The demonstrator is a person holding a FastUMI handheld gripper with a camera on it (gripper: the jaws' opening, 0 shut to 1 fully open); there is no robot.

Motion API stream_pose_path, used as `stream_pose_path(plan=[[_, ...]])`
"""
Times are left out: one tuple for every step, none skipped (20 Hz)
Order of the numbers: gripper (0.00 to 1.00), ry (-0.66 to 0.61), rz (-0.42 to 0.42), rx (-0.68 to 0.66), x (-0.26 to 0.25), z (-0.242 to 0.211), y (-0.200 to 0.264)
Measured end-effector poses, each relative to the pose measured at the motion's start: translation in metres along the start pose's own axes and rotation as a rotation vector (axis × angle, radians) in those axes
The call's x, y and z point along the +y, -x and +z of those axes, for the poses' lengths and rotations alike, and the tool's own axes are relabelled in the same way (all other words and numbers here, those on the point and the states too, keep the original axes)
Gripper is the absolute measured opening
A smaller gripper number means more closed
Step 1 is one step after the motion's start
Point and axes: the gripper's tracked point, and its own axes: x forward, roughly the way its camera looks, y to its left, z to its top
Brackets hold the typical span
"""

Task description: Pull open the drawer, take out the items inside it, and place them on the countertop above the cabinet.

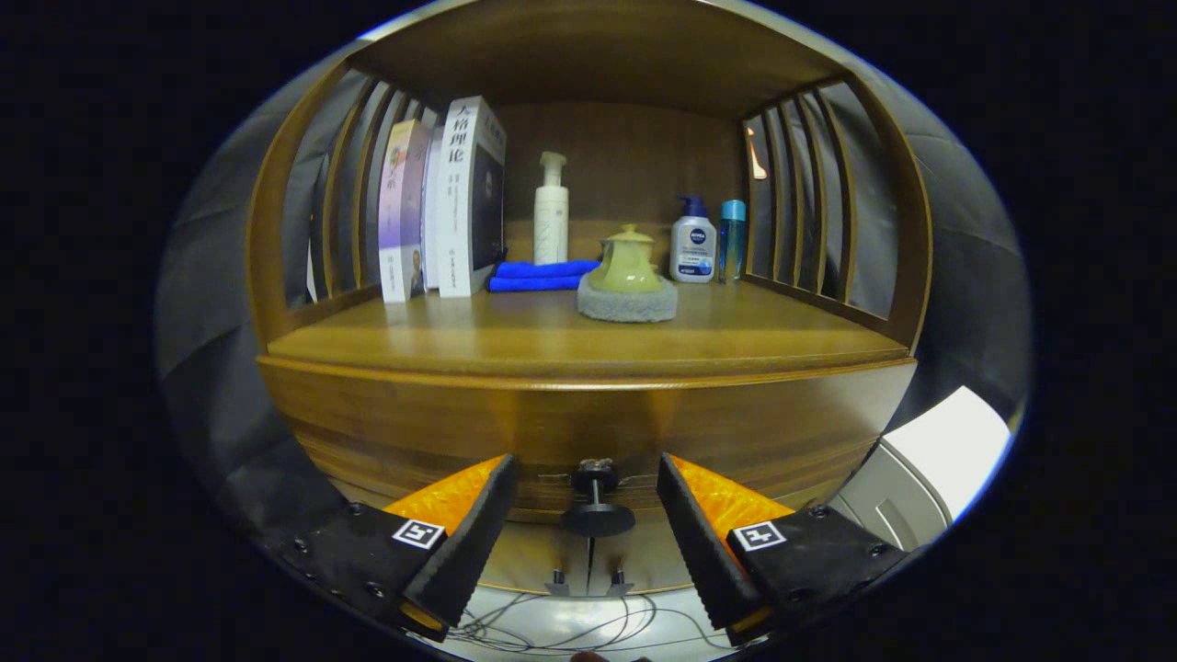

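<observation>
A wooden cabinet (588, 414) is seen head-on, its brown grain polished enough to carry soft glare. Its top forms a smooth bench (552, 340), roofed over and closed at each side by curved vertical slats (809, 211), with a plain wooden back panel behind. Grey cloth hangs to either side of the cabinet, and a white and grey appliance (929, 469) stands at the lower right.

On the bench, several upright books (451, 202) are leaned against the left slats. Next to them a folded blue cloth (538, 276) is laid flat, and a tall white pump bottle (551, 213) stands behind it. Near the middle, a yellow-green lidded pot (627, 262) is set on a round grey pad (627, 303) of coarse, felt-like texture. To the right, a white and blue pump bottle (692, 244) and a slim blue bottle (732, 239) are placed side by side.

Below the bench edge, the drawer (588, 441) is seen closed, its front flush with the cabinet. A dark knob (597, 504) with a round flat head and a narrow stem projects from it.

The gripper (588, 542) is held low before the drawer front. Its jaws are spread wide, with the knob between them and touched by neither. The fingers (460, 542) are black, wedge-shaped, ridged along the inner faces and backed with orange. Thin wires are seen on the pale floor (588, 625) below.
</observation>
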Motion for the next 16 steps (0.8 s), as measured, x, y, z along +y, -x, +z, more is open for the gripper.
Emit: stream_pose_path(plan=[[0.98, -0.014, 0.023, -0.025, 0.002, 0.012, 0.011], [0.98, -0.018, 0.043, -0.058, 0.003, 0.025, 0.023], [0.98, -0.013, 0.053, -0.099, 0.002, 0.039, 0.035], [0.98, -0.003, 0.052, -0.146, -0.001, 0.053, 0.048], [0.97, 0.004, 0.047, -0.191, -0.005, 0.066, 0.062], [0.97, 0.006, 0.043, -0.233, -0.010, 0.077, 0.074], [0.97, 0.002, 0.038, -0.269, -0.015, 0.087, 0.086], [0.97, -0.007, 0.035, -0.302, -0.020, 0.098, 0.099], [0.97, -0.019, 0.036, -0.327, -0.025, 0.107, 0.111], [0.97, -0.035, 0.042, -0.349, -0.030, 0.117, 0.121], [0.97, -0.047, 0.055, -0.376, -0.034, 0.126, 0.133], [0.97, -0.059, 0.069, -0.411, -0.037, 0.135, 0.145], [0.96, -0.067, 0.072, -0.441, -0.042, 0.142, 0.157], [0.95, -0.070, 0.076, -0.462, -0.048, 0.145, 0.168], [0.95, -0.069, 0.080, -0.475, -0.051, 0.148, 0.180], [0.95, -0.063, 0.081, -0.484, -0.056, 0.149, 0.189]])
